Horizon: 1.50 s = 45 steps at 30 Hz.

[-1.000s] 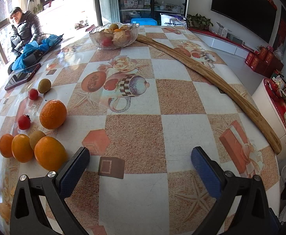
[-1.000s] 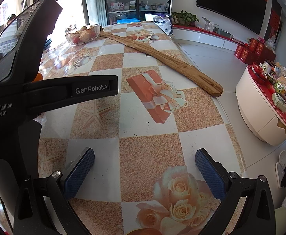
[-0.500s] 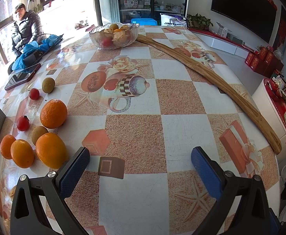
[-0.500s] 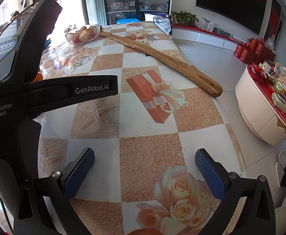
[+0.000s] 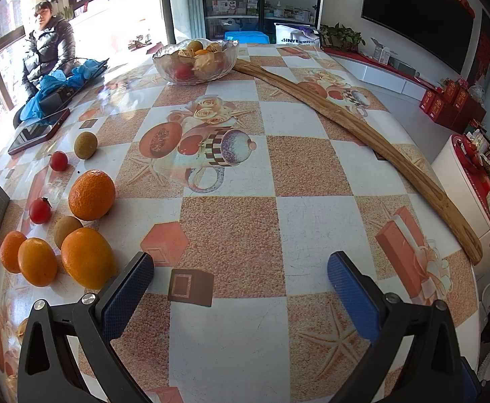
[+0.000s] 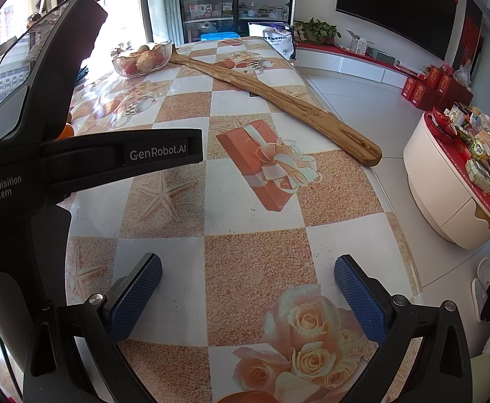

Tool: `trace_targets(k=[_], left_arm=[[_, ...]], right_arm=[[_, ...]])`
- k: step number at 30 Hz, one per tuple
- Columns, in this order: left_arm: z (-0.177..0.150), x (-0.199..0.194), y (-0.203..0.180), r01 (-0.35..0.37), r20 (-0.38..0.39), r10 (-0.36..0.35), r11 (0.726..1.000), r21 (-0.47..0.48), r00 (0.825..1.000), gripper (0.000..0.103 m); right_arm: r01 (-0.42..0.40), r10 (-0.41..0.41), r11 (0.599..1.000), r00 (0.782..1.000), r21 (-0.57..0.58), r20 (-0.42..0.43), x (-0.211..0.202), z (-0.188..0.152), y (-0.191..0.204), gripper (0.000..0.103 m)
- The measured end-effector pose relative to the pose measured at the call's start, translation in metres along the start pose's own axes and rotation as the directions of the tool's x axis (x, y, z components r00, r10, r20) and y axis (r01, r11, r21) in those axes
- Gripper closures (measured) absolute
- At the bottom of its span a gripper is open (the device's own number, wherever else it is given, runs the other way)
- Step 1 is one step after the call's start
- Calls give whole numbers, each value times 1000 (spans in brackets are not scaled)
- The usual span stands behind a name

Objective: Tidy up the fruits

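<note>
Orange fruit [image 5: 87,258] lies just beside my left claw [image 5: 239,277], whose fingers stand apart and empty. I should straddle its widest part, then carry it to the glass bowl [image 5: 196,60]. My right claw [image 6: 248,283] is likewise spread.

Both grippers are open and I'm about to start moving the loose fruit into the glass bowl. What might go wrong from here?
1. The round oranges lie bunched with a kiwi; the open left gripper closing on one may nudge its neighbours and set them rolling on the glossy table.
2. The cherry tomatoes are small and soft, so a hard squeeze could crush them.
3. The glass bowl already looks well filled; added fruit might spill over.
</note>
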<state>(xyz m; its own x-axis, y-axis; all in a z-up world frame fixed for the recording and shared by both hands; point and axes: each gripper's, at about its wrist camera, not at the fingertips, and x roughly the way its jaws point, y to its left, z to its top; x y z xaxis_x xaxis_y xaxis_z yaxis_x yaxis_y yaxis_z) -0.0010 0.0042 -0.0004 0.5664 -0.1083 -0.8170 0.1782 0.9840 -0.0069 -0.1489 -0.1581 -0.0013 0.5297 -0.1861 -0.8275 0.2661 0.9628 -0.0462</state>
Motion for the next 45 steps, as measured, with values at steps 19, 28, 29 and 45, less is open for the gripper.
trace_targets(k=[19, 28, 29, 45], left_arm=[[0, 0, 1, 0, 0, 0, 1000, 0, 1000, 0], [0, 0, 0, 0, 0, 0, 1000, 0, 1000, 0], [0, 0, 0, 0, 0, 0, 1000, 0, 1000, 0], [0, 0, 1, 0, 0, 0, 1000, 0, 1000, 0]], right_arm=[[-24, 24, 999, 1000, -23, 1, 0, 3, 7, 0], [-26, 26, 999, 1000, -24, 1, 0, 3, 7, 0], [-26, 26, 999, 1000, -24, 1, 0, 3, 7, 0], [-20, 20, 1000, 1000, -20, 0, 1, 2, 6, 0]])
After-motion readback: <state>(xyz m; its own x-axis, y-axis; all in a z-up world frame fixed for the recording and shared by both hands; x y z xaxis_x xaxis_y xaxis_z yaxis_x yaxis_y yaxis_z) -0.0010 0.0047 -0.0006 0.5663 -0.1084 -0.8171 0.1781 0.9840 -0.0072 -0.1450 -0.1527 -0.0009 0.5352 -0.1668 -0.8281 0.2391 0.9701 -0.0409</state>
